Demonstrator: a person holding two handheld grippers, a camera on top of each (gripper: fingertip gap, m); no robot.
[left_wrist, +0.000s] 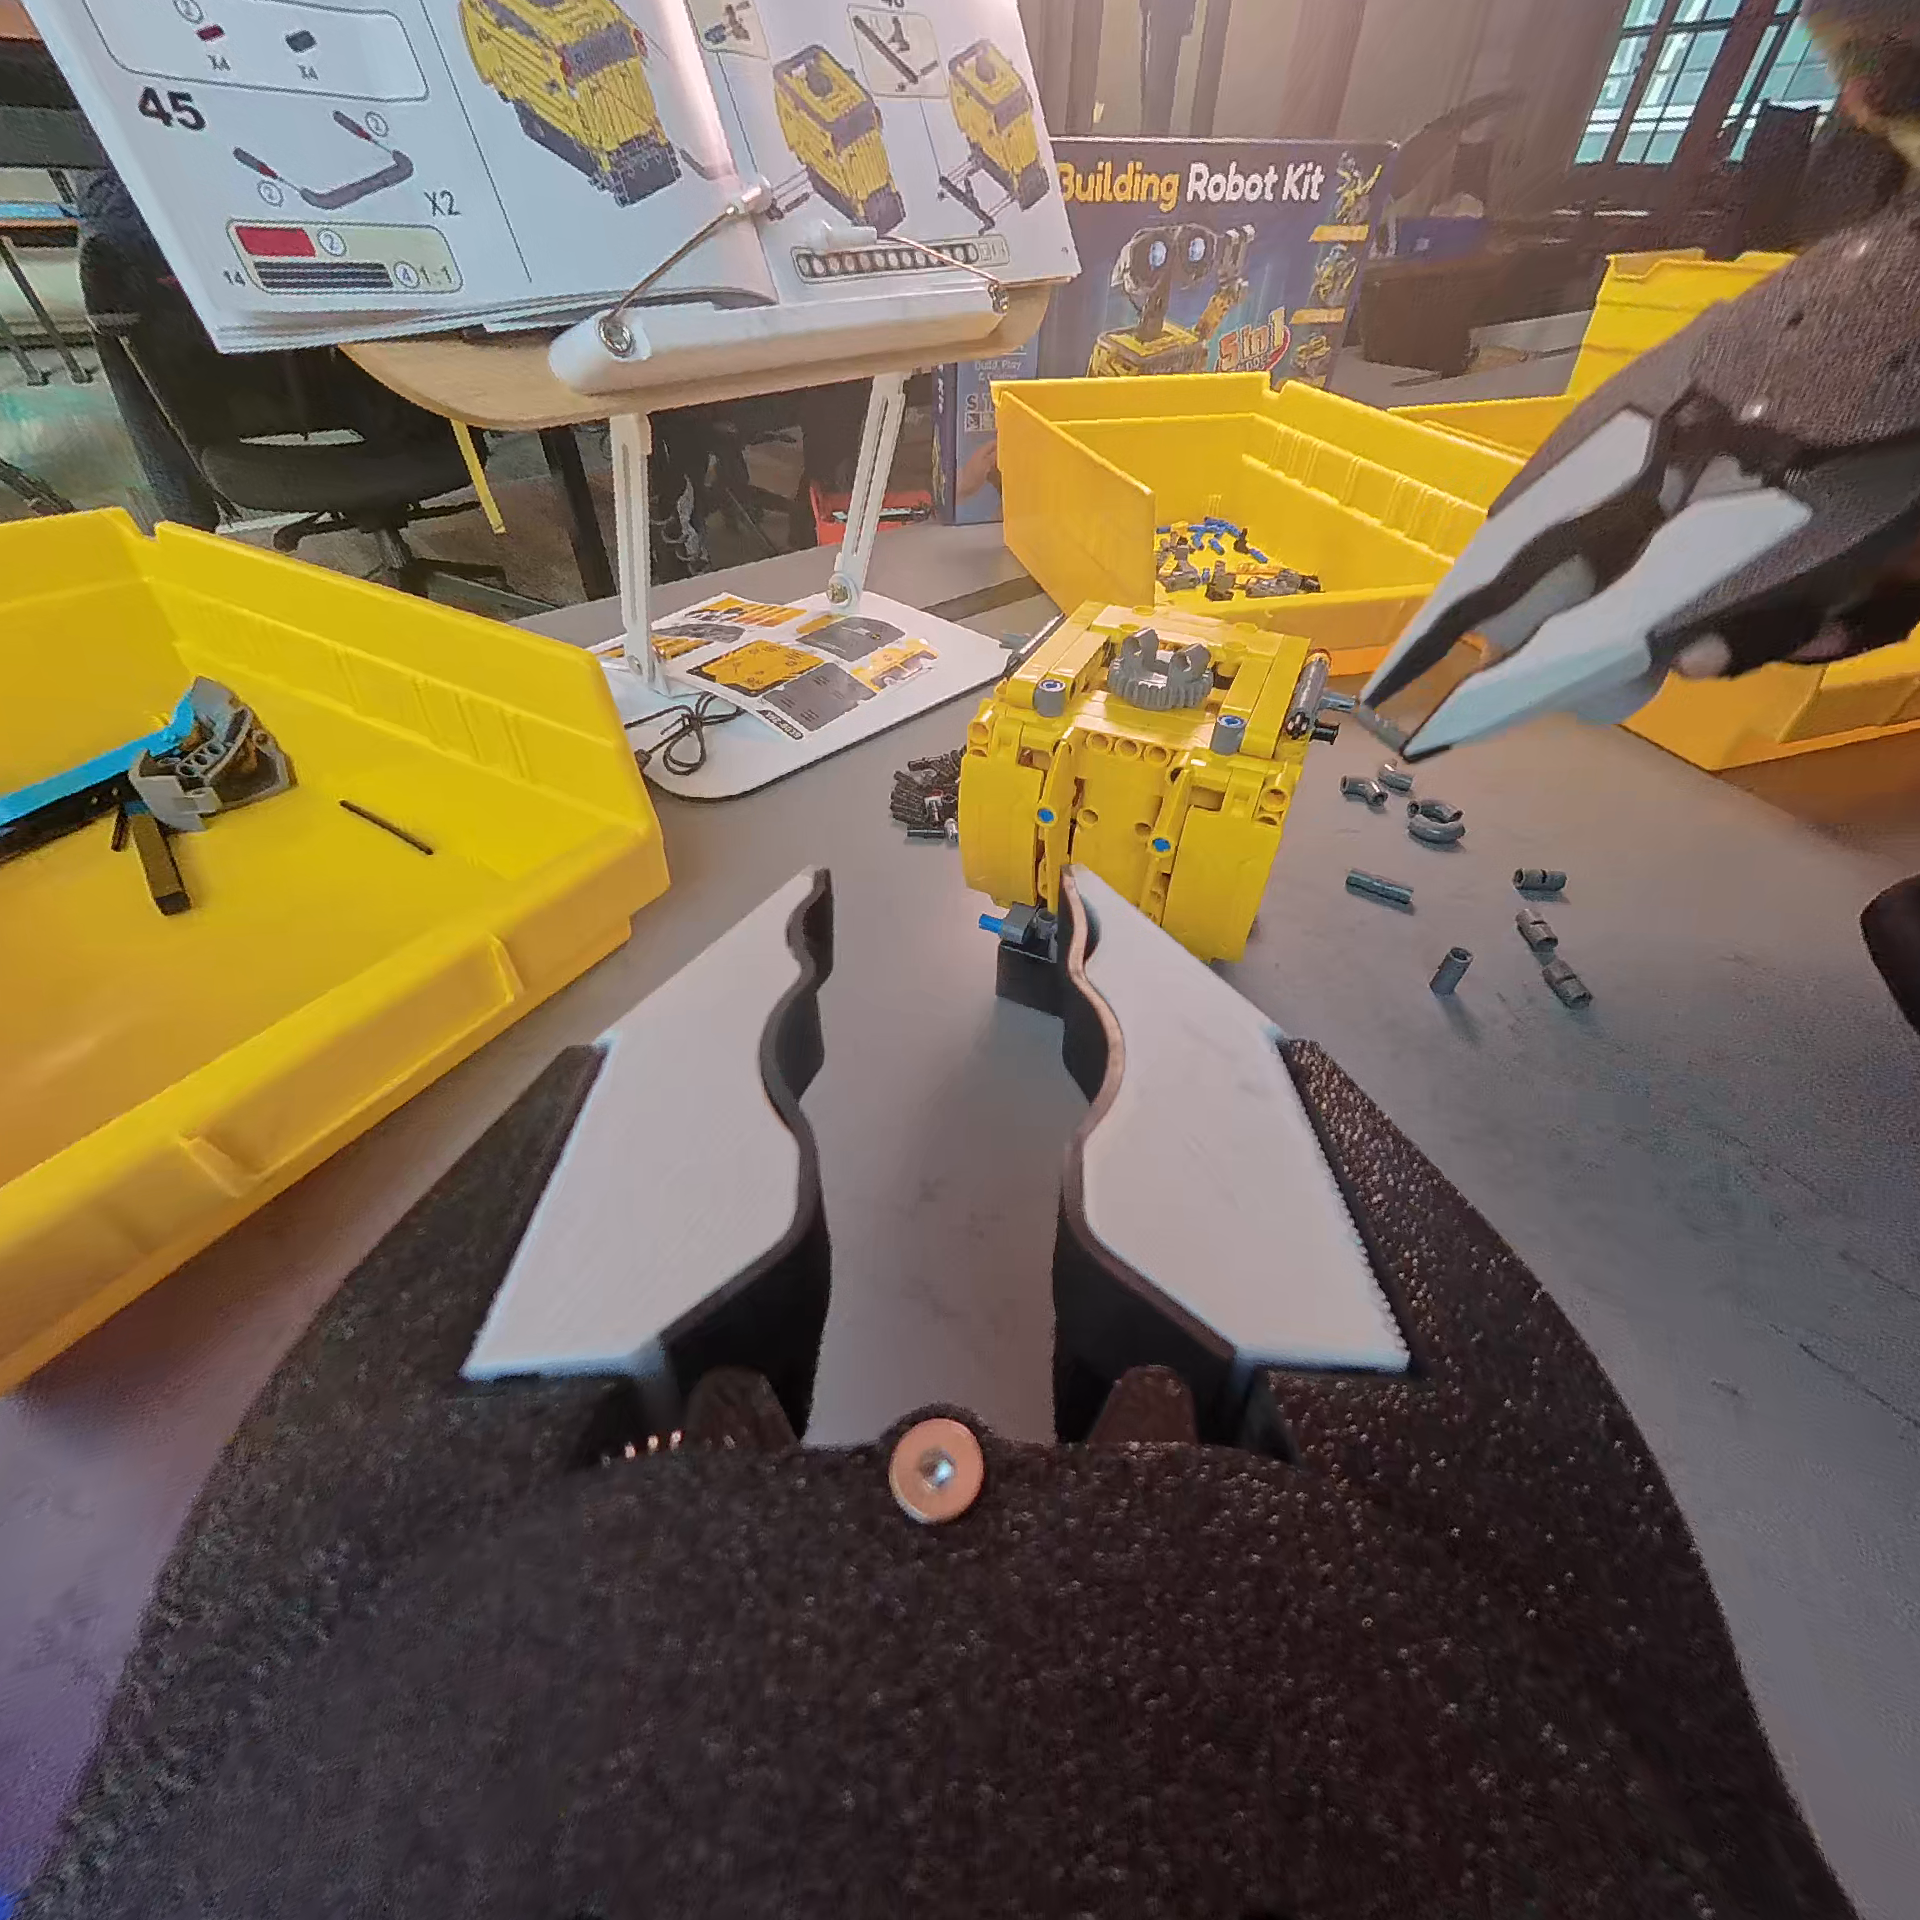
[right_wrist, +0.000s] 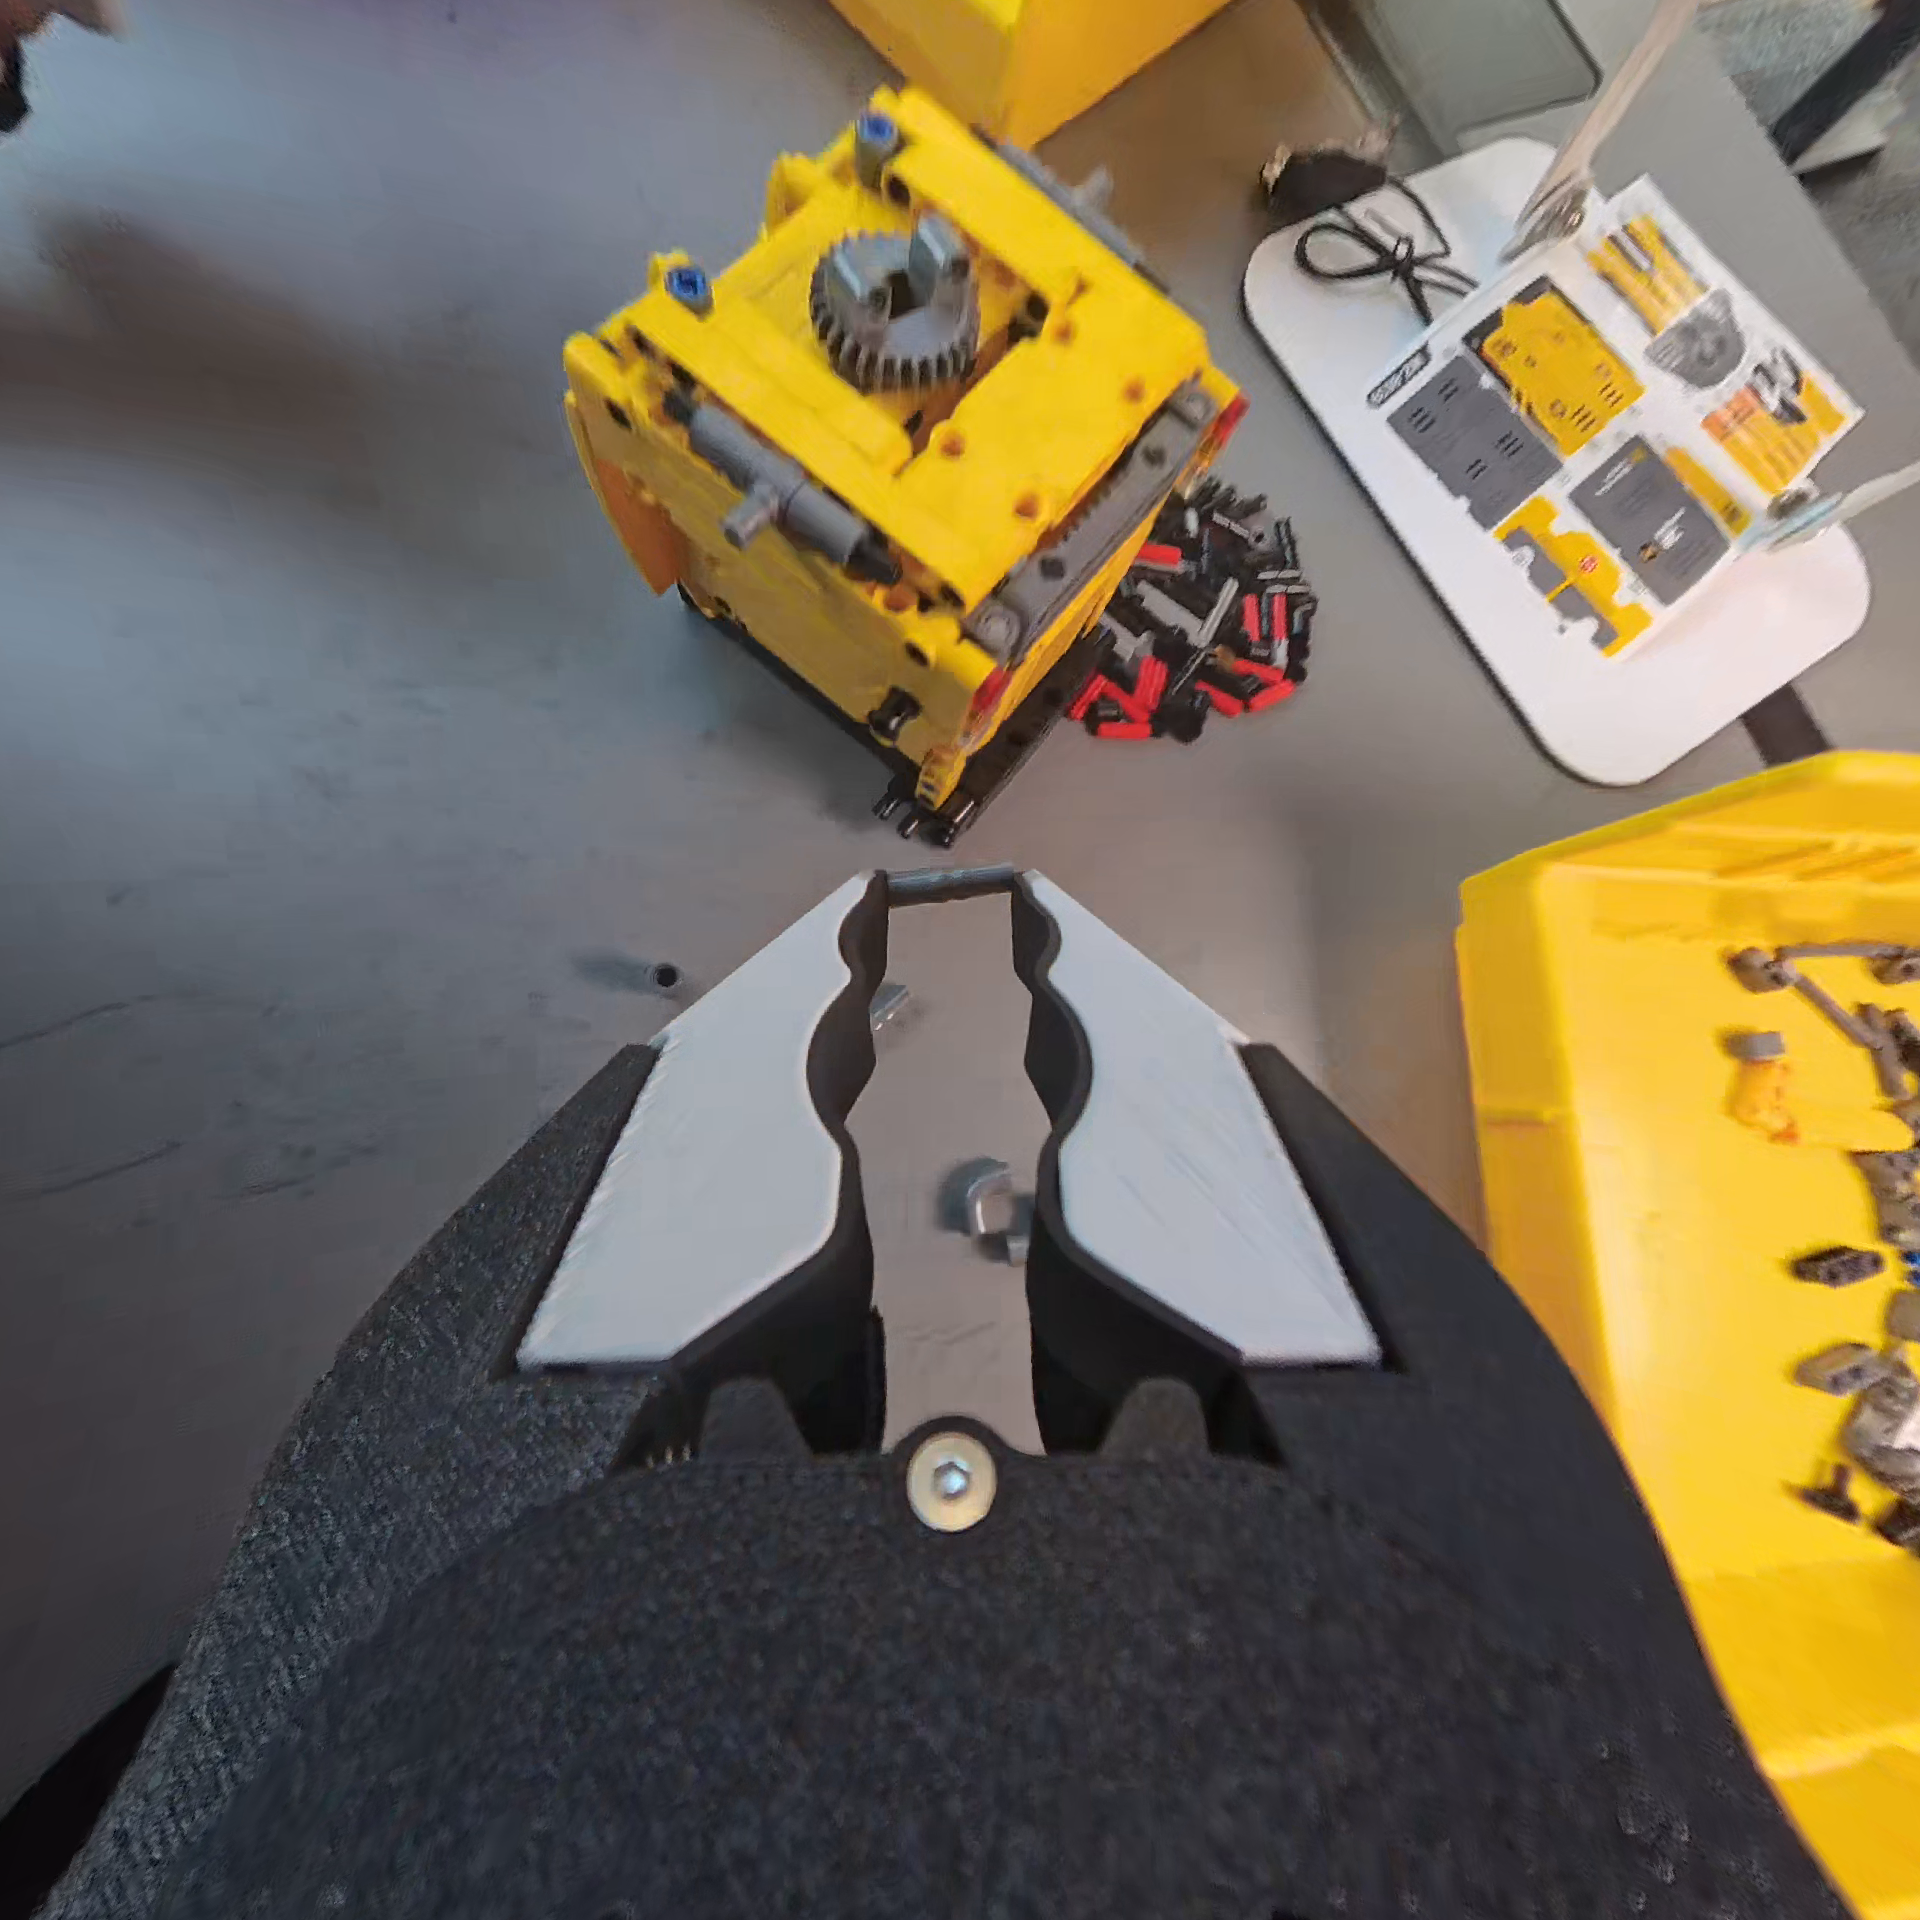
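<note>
Your left tool (left_wrist: 945, 914) hangs low over the surface (left_wrist: 1558, 1195), fingers apart and empty, its right fingertip just at the near lower corner of the yellow block model (left_wrist: 1127, 769), beside a blue-tipped pin there. Whether it touches the model cannot be told.

Your right tool (right_wrist: 948, 881) is clamped on a short grey bar (right_wrist: 948, 881), pinched end to end between the tips, held just short of the model's near corner. From the left wrist view, this tool sits off the model's right side, above the scattered grey connectors (left_wrist: 1455, 894).

Model stands upright on the surface, grey gear (right_wrist: 894, 312) in its top recess. Pile of red and black pins (right_wrist: 1195, 634) lies against its far side; white stand base (right_wrist: 1558, 499) just beyond that.

Handling judgement: the bar is light, rigid, smooth plastic, so an end-to-end pinch may let it pivot or slip. The model looks stiff but press-fitted; it is likely to slide under a push. Hold its flat yellow side walls, not the gear or protruding pins.
</note>
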